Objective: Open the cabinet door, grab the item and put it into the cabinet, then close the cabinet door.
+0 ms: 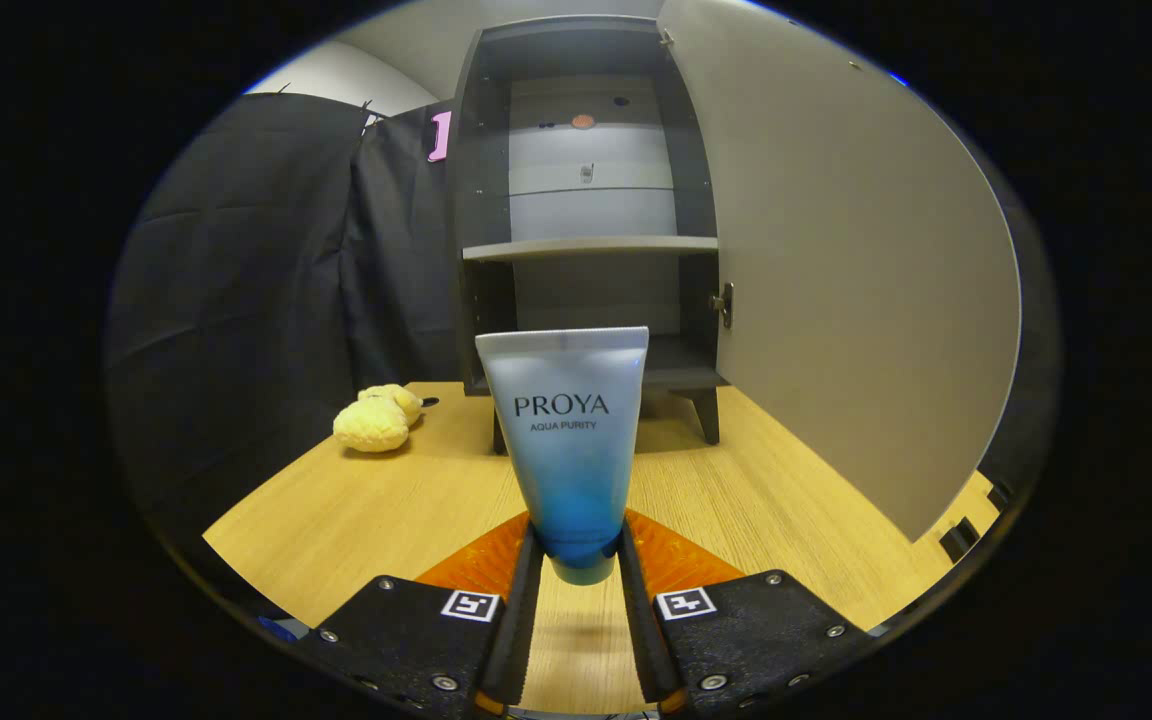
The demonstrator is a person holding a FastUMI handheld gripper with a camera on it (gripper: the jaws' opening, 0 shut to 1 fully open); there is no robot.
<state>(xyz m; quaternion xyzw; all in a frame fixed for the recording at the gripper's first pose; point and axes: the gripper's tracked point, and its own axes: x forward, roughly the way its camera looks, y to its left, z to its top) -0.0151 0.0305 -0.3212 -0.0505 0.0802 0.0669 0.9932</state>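
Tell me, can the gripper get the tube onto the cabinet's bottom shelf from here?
Probably yes: the gripper is shut on the tube, the cabinet door stands open, and the bottom shelf lies straight ahead with nothing between.

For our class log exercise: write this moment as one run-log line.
door: open | claw: shut on tube, lifted | cabinet: ahead | next: place inside

The claw (576, 560) grips a blue tube (568, 450) upright before the open cabinet (586, 220).
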